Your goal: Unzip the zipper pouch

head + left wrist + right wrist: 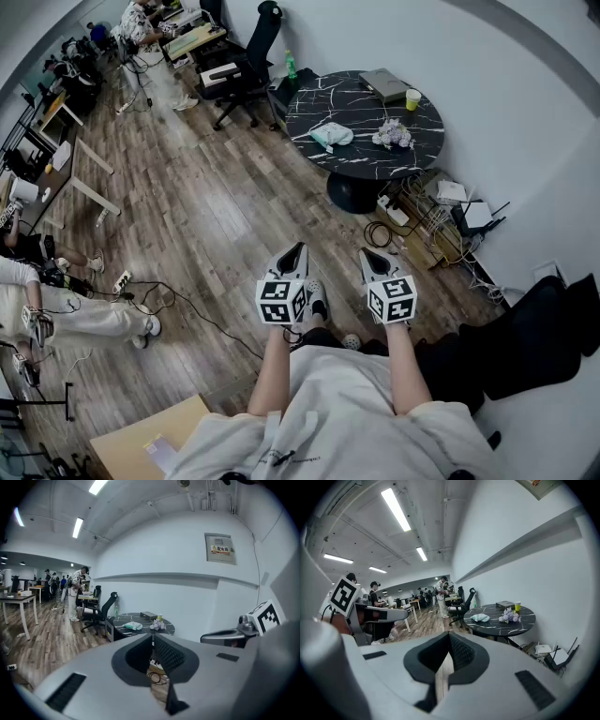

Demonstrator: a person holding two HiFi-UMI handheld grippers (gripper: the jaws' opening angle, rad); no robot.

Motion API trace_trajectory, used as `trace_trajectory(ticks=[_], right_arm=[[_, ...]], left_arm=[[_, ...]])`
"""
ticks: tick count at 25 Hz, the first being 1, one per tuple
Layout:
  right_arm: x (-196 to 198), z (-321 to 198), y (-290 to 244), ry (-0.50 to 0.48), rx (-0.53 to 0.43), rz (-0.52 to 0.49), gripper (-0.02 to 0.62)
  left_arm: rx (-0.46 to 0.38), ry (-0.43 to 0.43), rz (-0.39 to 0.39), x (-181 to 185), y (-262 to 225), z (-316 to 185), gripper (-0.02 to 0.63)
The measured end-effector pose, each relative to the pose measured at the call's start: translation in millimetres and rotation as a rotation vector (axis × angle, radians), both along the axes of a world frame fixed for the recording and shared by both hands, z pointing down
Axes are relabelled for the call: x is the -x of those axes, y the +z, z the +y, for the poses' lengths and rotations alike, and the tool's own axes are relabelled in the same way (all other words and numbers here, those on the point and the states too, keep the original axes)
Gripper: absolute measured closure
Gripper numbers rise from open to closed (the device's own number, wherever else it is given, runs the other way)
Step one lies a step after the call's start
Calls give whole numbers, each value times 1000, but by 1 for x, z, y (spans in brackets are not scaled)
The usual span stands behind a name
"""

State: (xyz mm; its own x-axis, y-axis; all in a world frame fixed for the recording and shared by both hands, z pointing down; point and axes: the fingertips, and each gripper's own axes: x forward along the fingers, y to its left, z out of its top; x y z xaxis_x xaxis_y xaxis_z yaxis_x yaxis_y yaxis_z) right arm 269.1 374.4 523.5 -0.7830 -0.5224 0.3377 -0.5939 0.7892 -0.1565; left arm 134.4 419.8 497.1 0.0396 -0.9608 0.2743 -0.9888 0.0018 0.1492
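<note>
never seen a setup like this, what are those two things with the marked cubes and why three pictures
No robot here: a person holds two tools, a left hand-held gripper and a right hand-held gripper; the marked cubes are part of them. The head view comes from a camera on the person's head, looking down. The other two come from cameras riding on each gripper, looking along its jaws. Both sets of jaws are shut and hold nothing. Ahead stands a round table with a pale pouch, flowers, a yellow cup and a grey box.
</note>
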Motion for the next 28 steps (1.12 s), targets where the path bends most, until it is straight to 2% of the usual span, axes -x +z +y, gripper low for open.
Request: trace_trajectory(ticks=[10,25,28], right_arm=[[5,1,-4,-4,-20,17,589],[16,-10,-5,7,-51,12,591],[21,-16,-7,1,-46,-9,556]], left_arm=[[-25,-7,5,7,-7,0,584],[1,-5,-52,16,-1,-5,581],[13,6,-58,19,2,-13,574]])
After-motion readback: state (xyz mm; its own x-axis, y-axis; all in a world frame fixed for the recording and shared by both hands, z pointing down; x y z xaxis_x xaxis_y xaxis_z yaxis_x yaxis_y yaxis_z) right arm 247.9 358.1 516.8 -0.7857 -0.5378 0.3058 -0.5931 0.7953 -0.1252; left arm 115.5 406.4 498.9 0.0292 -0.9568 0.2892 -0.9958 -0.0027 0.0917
